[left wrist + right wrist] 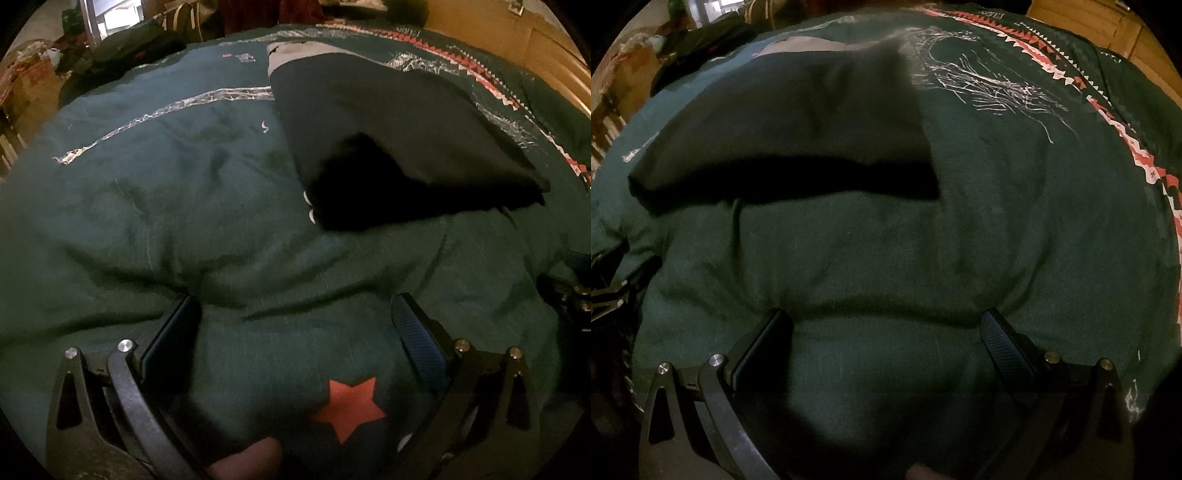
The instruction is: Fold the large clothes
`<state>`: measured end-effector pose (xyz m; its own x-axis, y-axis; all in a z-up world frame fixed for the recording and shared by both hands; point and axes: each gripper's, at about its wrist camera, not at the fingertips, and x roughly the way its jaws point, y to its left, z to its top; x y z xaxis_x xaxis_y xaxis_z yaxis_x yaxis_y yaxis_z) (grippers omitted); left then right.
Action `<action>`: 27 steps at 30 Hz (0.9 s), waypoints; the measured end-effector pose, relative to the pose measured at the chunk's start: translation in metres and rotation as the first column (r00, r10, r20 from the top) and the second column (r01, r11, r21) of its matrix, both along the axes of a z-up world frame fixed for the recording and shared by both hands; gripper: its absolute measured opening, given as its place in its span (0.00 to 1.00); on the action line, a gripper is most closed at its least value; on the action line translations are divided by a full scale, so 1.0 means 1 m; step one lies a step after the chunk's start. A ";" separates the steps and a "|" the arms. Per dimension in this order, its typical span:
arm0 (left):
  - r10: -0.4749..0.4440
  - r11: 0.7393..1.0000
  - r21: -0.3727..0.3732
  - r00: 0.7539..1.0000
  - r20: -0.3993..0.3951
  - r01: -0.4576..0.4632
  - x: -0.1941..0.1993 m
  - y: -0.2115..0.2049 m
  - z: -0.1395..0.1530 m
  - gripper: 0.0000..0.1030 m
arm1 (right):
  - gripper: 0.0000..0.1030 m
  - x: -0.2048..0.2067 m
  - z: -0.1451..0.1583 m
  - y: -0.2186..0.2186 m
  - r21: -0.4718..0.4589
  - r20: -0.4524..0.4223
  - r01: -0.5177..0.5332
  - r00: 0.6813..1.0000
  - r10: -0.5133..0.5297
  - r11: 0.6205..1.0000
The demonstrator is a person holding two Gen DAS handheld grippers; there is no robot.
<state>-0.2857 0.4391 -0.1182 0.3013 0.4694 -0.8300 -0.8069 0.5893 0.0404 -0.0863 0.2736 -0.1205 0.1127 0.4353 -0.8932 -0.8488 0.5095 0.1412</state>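
Observation:
A dark navy garment (388, 136), folded into a long band with a grey hem at its far end, lies on the dark green bedspread (166, 221). It also shows in the right wrist view (783, 140), up and to the left. My left gripper (295, 310) is open and empty, low over the bedspread, with the garment ahead to its right. My right gripper (886, 321) is open and empty, low over the bedspread, with the garment ahead to its left. The right gripper's body shows at the right edge of the left wrist view (565, 295).
The bedspread has a red star (351, 406), white stitched lines and a red and white zigzag border (1137, 155). Wooden furniture (517, 33) stands behind the bed on the right. Clutter and dark bags (122, 55) sit at the far left.

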 end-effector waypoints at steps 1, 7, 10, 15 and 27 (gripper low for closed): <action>-0.001 1.000 -0.010 1.000 -0.007 0.001 0.001 -0.001 0.003 1.00 | 1.00 0.001 0.000 0.000 -0.003 -0.003 -0.001 1.000 0.001 1.000; -0.007 0.999 0.051 1.000 -0.002 0.007 0.002 -0.013 0.040 1.00 | 1.00 0.007 0.006 0.003 -0.033 -0.030 -0.018 0.999 0.017 0.999; 0.010 0.996 0.089 0.999 0.030 -0.013 -0.001 -0.015 0.072 1.00 | 1.00 0.013 0.022 0.003 -0.044 -0.067 -0.015 0.998 0.012 0.999; 0.028 0.980 0.193 0.990 0.142 -0.055 -0.010 -0.028 0.141 1.00 | 1.00 0.010 0.089 -0.012 0.095 -0.007 0.003 1.000 -0.002 0.995; 0.095 0.963 0.222 0.963 0.252 -0.153 -0.023 -0.049 0.215 1.00 | 1.00 -0.048 0.260 -0.042 0.392 0.226 -0.028 0.972 -0.067 0.919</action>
<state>-0.3090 0.3898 0.0964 0.4021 0.6900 -0.6018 -0.8762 0.4807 -0.0344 -0.1338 0.2320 0.1396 0.3062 0.7389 -0.6002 -0.8723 0.4703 0.1340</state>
